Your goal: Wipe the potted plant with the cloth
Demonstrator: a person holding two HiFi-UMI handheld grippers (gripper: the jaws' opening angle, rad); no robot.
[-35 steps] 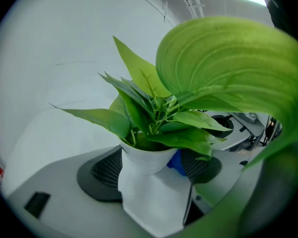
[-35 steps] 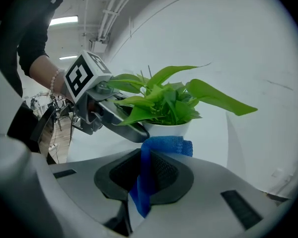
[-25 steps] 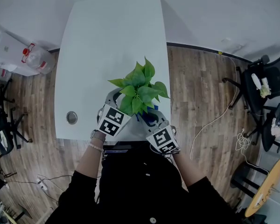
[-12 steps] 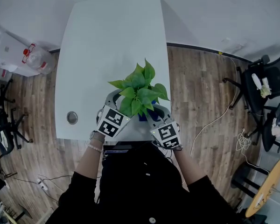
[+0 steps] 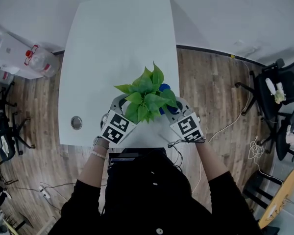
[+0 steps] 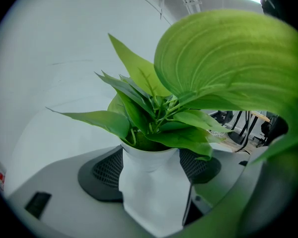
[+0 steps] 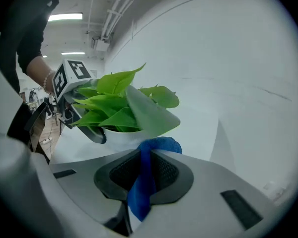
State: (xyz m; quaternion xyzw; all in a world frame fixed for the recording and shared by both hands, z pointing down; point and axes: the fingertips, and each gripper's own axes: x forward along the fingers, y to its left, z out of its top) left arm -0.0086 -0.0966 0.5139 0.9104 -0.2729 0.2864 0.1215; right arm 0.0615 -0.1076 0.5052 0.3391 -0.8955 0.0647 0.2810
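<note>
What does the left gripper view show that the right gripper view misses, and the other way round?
Only the left gripper view: both pads of the left gripper pressed on the white pot's sides. Only the right gripper view: the blue cloth pinched in the right gripper, and the left gripper's marker cube. Both: the pot, the plant's green leaves, the white table.

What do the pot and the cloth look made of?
Pot: smooth, plain white, matte with a faint sheen. Likely glazed ceramic or plastic; the look can't settle which.
Cloth: blue, with a fuzzy nap and limp, bunched folds. Probably microfibre or terry.
</note>
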